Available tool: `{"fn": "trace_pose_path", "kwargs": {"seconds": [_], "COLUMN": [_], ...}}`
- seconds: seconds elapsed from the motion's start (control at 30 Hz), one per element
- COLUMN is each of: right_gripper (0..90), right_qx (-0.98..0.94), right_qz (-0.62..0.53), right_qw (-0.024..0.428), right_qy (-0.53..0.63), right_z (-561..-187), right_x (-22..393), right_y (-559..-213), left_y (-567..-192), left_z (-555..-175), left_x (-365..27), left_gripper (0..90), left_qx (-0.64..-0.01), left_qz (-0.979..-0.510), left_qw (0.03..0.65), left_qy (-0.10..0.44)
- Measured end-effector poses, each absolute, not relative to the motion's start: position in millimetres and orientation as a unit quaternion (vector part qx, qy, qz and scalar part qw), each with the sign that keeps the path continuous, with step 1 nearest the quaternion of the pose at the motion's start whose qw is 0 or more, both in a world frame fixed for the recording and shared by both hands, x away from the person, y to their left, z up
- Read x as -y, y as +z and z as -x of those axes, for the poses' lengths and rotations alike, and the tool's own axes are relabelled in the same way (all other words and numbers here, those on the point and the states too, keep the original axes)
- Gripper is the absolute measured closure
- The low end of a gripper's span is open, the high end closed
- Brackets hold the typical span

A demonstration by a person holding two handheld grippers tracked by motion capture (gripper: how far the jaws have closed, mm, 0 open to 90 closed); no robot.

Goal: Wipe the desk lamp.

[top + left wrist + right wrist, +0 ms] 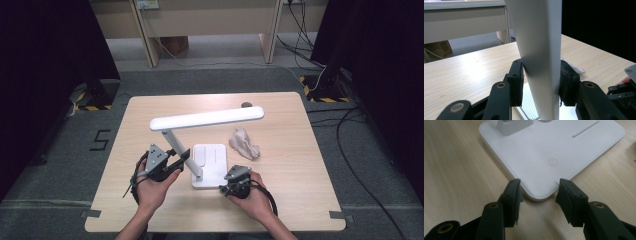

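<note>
A white desk lamp stands in the middle of the table, with a long flat head (207, 118) on a slanted arm (181, 149) and a flat square base (214, 159). My left gripper (181, 161) is shut on the lamp's arm (541, 50), one pad pressed on each side just above the base. My right gripper (226, 183) sits low at the base's near right corner. In the right gripper view that rounded corner (539, 192) lies between its jaws (539, 191), which stand open with the tips close to the two edges. A power symbol (552, 161) marks the base.
A crumpled pale cloth (244, 143) lies to the right of the lamp base. A small dark object (246, 105) sits near the table's far edge. The wooden table (150, 210) has bare room on the left and front; desks and cables lie beyond it.
</note>
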State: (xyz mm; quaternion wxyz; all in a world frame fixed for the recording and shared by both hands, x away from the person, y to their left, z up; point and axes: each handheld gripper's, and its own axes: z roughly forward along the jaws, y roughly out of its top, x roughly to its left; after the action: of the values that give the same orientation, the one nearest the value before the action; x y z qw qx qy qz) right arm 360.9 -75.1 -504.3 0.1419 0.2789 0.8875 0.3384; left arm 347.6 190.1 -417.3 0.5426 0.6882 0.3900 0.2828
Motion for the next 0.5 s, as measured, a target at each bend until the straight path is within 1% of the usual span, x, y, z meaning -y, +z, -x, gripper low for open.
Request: {"fn": "trace_pose_path", "kwargs": {"seconds": [0.2,0.4,0.47,0.5], "right_gripper": [54.0,54.3,53.9,53.4], "right_qx": [-0.883,-0.881,-0.878,-0.873], "right_qz": [-0.289,-0.289,-0.290,-0.297], "right_qw": [0.137,0.141,0.140,0.133], "right_qy": [0.342,0.348,0.353,0.363], "right_z": [-365.6,-364.9,-364.0,-361.0], "right_x": [74.3,75.3,76.1,78.2], "right_y": [-505.0,-506.4,-506.6,-506.0], "left_y": [-418.0,-418.0,-418.6,-420.1], "left_z": [-352.0,-354.7,-354.5,-353.8], "left_x": [-191.1,-193.9,-194.4,-195.3], "left_gripper": [60.4,59.4,57.9,51.9], "left_qx": [-0.392,-0.384,-0.381,-0.380], "left_qz": [-0.685,-0.692,-0.694,-0.697], "left_qw": [0.545,0.546,0.545,0.543], "left_qy": [0.283,0.277,0.275,0.274]}}
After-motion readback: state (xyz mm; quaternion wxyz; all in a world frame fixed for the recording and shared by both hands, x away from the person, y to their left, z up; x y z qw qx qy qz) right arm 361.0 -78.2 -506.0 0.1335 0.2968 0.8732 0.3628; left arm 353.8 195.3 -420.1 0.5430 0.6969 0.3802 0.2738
